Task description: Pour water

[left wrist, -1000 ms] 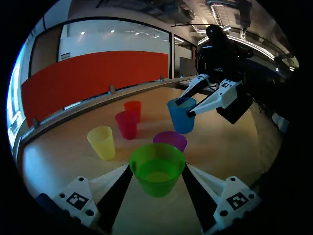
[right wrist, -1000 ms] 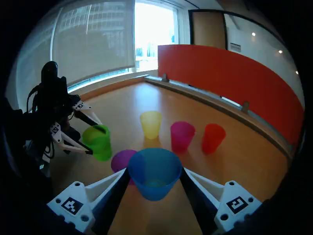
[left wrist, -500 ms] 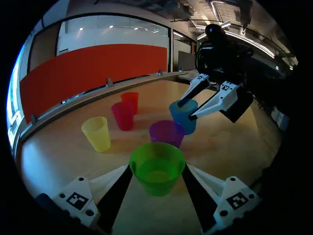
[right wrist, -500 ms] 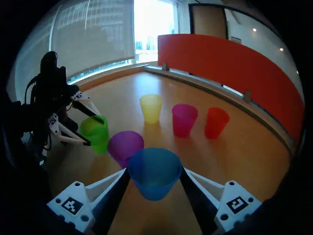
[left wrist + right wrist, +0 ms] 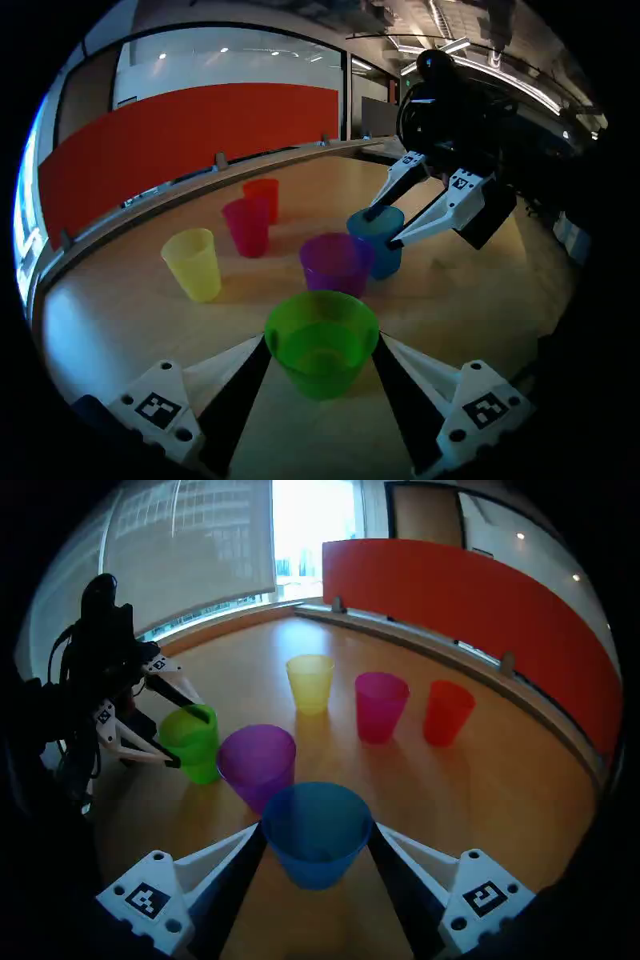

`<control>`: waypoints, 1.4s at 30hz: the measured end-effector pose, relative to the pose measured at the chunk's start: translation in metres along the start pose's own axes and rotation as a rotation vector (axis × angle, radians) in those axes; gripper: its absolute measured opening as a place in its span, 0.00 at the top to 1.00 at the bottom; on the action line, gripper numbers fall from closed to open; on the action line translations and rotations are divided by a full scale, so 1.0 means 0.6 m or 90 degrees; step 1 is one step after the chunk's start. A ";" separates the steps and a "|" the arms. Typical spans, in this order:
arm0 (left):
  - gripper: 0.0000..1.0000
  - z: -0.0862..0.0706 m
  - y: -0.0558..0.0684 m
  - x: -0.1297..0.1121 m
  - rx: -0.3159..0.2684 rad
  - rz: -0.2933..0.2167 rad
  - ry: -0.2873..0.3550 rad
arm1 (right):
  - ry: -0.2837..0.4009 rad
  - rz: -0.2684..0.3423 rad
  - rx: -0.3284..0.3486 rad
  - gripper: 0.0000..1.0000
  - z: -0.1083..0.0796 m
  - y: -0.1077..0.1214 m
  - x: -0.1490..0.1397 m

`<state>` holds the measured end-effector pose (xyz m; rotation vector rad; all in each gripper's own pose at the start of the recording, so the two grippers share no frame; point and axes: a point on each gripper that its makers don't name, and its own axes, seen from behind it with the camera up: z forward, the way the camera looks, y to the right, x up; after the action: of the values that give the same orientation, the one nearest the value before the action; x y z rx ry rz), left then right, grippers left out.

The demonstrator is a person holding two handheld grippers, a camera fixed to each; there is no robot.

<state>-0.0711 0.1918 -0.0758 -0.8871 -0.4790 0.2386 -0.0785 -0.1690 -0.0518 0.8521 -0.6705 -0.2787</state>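
My left gripper point(image 5: 322, 352) is shut on a green cup point(image 5: 322, 342) with liquid in it; the same green cup point(image 5: 190, 742) and left gripper point(image 5: 172, 720) appear at the left of the right gripper view. My right gripper point(image 5: 318, 840) is shut on a blue cup point(image 5: 317, 832), seen also as the blue cup point(image 5: 377, 240) in the right gripper point(image 5: 382, 229) across the table. A purple cup point(image 5: 336, 264) stands on the wooden table point(image 5: 448, 296) between the two held cups, shown as the purple cup point(image 5: 257, 764) in the right gripper view.
A yellow cup point(image 5: 193, 263), a magenta cup point(image 5: 246, 226) and an orange-red cup point(image 5: 262, 198) stand in a row farther back. An orange wall panel point(image 5: 184, 152) runs behind the table's raised edge. Bright windows point(image 5: 240, 552) lie beyond the table.
Both held cups have come down and closer to the purple cup, which now looks larger in both views. Both grippers stay shut on their cups.
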 end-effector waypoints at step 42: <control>0.10 -0.006 0.004 -0.036 0.000 0.003 -0.039 | -0.012 -0.024 -0.035 0.00 -0.021 0.008 -0.035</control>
<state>-0.0881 0.1823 -0.0865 -0.8821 -0.5334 0.2702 -0.0862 -0.1484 -0.0633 0.8105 -0.6621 -0.3382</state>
